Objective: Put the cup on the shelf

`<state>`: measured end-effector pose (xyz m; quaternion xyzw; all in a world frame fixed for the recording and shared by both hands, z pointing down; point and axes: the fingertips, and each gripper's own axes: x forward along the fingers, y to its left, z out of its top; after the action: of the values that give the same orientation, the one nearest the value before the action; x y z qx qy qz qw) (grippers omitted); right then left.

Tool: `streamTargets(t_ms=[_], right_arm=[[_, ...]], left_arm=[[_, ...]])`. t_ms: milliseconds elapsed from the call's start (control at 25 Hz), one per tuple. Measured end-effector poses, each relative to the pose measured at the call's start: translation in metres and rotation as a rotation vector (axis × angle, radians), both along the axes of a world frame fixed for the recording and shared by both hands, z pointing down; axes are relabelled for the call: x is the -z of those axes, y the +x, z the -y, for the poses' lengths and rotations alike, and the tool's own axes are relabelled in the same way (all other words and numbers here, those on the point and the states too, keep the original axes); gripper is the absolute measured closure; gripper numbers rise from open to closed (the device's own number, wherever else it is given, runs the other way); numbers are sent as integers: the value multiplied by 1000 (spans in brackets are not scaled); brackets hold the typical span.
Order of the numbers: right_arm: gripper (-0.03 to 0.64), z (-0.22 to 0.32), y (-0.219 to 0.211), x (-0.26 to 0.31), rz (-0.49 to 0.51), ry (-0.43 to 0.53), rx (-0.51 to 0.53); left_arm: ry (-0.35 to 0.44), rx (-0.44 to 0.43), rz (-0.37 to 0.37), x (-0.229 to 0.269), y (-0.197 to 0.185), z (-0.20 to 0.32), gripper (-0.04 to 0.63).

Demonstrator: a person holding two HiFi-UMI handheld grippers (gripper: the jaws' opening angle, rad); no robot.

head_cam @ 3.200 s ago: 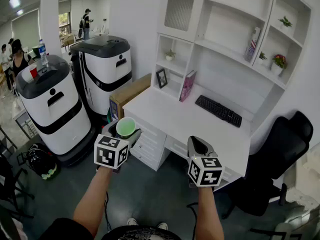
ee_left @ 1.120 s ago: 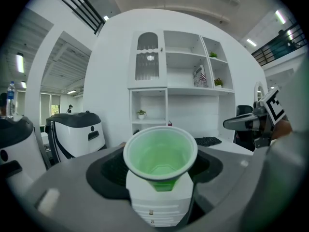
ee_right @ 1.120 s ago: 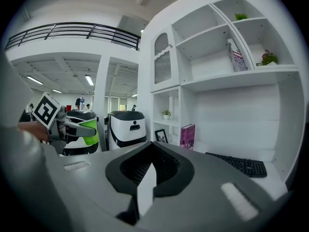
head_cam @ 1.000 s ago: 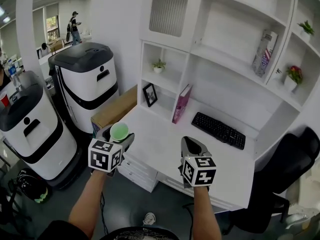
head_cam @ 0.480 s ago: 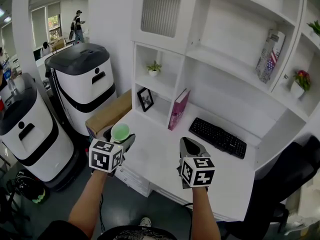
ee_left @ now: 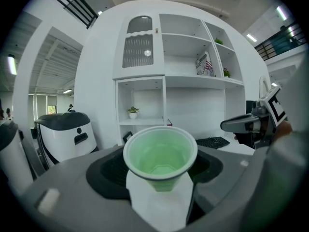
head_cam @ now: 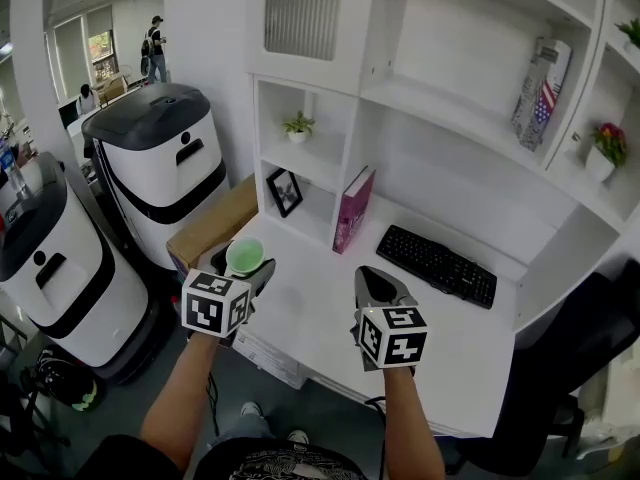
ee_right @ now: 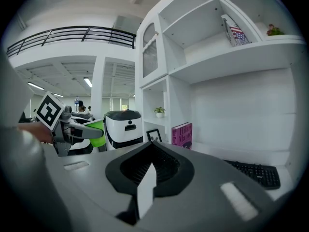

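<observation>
Green plastic cup [head_cam: 245, 256] sits upright, pinched in the left gripper [head_cam: 243, 271] over the worktop's [head_cam: 320, 303] near-left edge, while the right gripper [head_cam: 377, 286] hangs pressed together, empty; mid-carry, it likely next needs raising far toward a bare shelf [head_cam: 450, 116].

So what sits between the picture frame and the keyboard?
A pink book, standing on end, sits between the picture frame and the keyboard. The head view shows it best.
</observation>
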<state>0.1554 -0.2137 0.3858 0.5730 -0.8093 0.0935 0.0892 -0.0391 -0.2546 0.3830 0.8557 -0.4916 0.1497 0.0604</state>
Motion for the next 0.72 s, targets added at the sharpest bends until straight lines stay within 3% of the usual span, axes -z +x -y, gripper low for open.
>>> streamTargets(t_ms=[280, 720], right_arm=[[595, 29, 4, -6, -15, -5, -36], [595, 99, 12, -19, -19, -40, -163]], left_arm=[[-9, -64, -6, -9, 19, 43, 247], [-51, -238, 7, -38, 63, 147, 250]])
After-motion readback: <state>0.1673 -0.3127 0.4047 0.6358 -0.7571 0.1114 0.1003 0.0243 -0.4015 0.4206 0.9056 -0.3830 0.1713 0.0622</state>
